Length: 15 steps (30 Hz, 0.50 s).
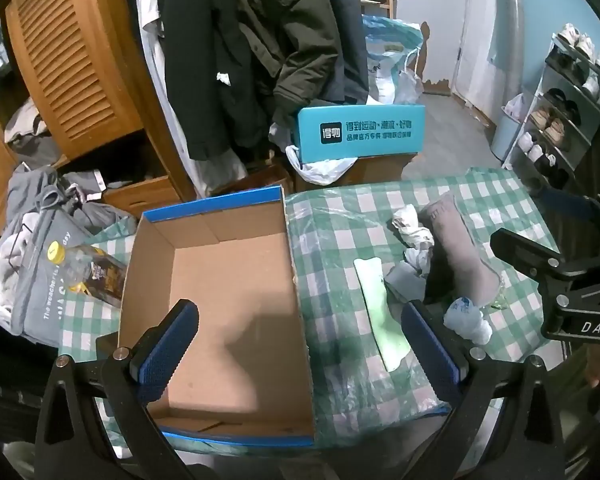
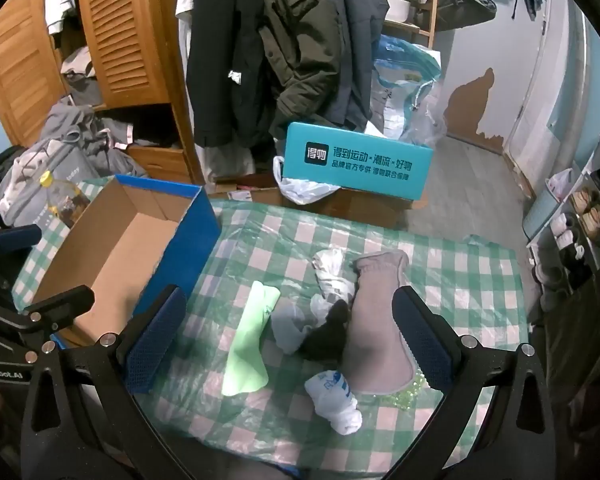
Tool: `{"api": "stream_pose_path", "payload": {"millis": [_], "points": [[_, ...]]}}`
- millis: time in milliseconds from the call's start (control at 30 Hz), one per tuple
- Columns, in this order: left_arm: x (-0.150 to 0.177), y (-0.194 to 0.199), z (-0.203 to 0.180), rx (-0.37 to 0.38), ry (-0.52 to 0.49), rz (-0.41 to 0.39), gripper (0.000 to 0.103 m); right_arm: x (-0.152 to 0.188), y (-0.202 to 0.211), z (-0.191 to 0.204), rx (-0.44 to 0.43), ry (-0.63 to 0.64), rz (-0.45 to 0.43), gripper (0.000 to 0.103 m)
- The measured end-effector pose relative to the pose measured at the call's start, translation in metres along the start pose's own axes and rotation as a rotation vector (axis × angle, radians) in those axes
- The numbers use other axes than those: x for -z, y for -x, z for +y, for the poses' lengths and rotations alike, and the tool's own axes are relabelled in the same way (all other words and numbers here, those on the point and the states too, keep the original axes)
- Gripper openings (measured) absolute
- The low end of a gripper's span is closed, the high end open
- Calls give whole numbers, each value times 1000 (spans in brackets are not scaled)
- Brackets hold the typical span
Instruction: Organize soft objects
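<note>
The socks (image 2: 320, 332) lie heaped on the checked cloth (image 2: 460, 280) just right of the empty cardboard box (image 2: 112, 256), likely their destination; right gripper (image 2: 288, 340) hangs wide above them, left gripper (image 1: 300, 352) wide over the box rim, neither holding anything

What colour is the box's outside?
Blue outside, plain brown cardboard inside; right wrist view shows it best.

Socks (image 2: 332, 328) on checked cloth (image 2: 460, 280), beside open box (image 2: 112, 248).
</note>
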<state>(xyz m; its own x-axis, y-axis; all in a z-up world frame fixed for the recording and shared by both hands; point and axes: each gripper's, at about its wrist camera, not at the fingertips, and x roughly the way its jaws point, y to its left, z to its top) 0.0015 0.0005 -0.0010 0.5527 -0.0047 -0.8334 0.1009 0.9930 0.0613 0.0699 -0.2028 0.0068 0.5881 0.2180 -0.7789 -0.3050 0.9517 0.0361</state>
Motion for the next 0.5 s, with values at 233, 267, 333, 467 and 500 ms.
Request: {"api": "stream_pose_path", "payload": {"millis": [233, 267, 333, 467, 500], "points": [[-4, 4, -1, -5, 8, -14, 102, 0, 0, 0, 0, 0, -2, 101], [-3, 5, 0, -6, 8, -18, 102, 0, 1, 0, 1, 0, -3, 101], [-2, 5, 0, -5, 11, -20, 102, 0, 2, 0, 3, 1, -8, 101], [-3, 6, 1, -4, 14, -21, 102, 1, 1, 0, 4, 4, -5, 101], [-3, 6, 2, -4, 17, -20, 102, 0, 1, 0, 4, 5, -5, 101]]}}
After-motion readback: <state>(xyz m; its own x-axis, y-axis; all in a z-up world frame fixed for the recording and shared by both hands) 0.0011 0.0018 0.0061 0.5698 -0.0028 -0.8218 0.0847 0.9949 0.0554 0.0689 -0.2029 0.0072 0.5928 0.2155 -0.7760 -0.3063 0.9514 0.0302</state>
